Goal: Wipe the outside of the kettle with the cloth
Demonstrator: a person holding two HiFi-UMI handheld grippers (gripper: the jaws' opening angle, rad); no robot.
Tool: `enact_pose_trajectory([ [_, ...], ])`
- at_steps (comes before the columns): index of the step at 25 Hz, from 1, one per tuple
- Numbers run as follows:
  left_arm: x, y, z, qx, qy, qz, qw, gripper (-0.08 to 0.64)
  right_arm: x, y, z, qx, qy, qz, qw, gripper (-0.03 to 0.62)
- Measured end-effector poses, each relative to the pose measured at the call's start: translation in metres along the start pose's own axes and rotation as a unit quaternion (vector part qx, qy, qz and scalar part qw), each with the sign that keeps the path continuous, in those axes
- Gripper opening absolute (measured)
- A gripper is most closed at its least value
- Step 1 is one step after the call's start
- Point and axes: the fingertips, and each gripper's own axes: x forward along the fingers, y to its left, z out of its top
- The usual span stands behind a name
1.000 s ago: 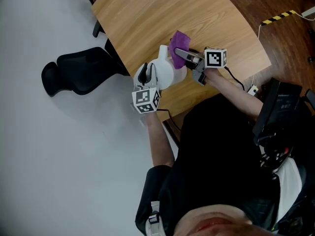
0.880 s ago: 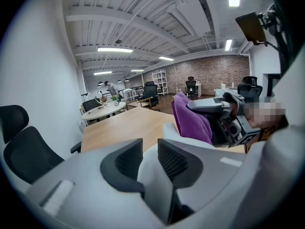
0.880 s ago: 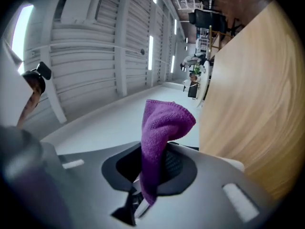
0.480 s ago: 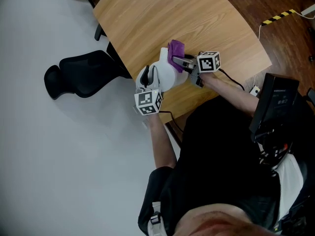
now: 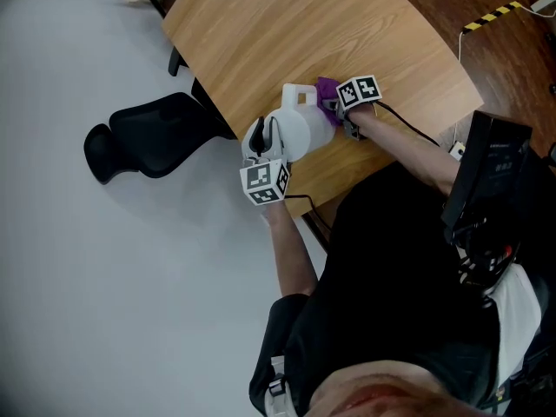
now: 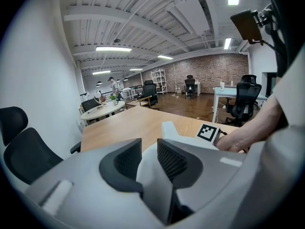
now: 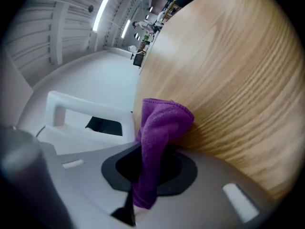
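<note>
A white kettle [image 5: 300, 127] stands near the wooden table's [image 5: 261, 33] front edge, spout [image 5: 300, 95] pointing away. My left gripper [image 5: 261, 143] grips its handle [image 6: 148, 175], which sits between the jaws, and they have just been closing on it. My right gripper [image 5: 337, 107] is shut on a purple cloth [image 5: 328, 89], low at the kettle's right side, close to the tabletop. In the right gripper view the cloth [image 7: 159, 128] hangs folded from the gripper [image 7: 152, 168] and lies beside the kettle's white wall [image 7: 81, 120].
A black office chair [image 5: 148, 133] stands left of the table on the pale floor. A black device [image 5: 495, 181] sits at the person's right. Yellow-black tape [image 5: 491, 13] marks the dark floor. Further tables and chairs [image 6: 102, 109] stand in the room beyond.
The right gripper has dropped with the cloth from the kettle's top, near the spout, down to its right side. The left gripper and the kettle have stayed in place.
</note>
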Motion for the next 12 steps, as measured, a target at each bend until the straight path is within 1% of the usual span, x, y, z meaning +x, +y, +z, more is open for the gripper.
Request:
enact_pose_trajectory([
  [3, 0.001, 0.002, -0.003, -0.002, -0.001, -0.003, 1.0000, 0.041, 0.008, -0.009, -0.003, 0.006, 0.025, -0.015, 1.000, 0.054],
  [5, 0.002, 0.003, -0.004, 0.003, -0.002, -0.010, 0.9999, 0.041, 0.010, -0.009, -0.003, 0.005, 0.031, -0.010, 0.999, 0.054],
  [7, 0.004, 0.003, -0.004, 0.015, -0.008, -0.025, 0.9995, 0.041, 0.012, -0.009, -0.003, 0.012, 0.031, -0.001, 0.999, 0.051],
  [10, 0.006, 0.000, -0.004, 0.042, -0.020, -0.074, 0.9962, 0.041, 0.009, -0.011, -0.009, 0.021, 0.023, 0.004, 0.999, 0.049],
  [12, 0.004, -0.002, -0.006, 0.062, -0.028, -0.122, 0.9901, 0.041, 0.007, -0.012, -0.023, 0.033, 0.017, 0.006, 0.999, 0.048],
])
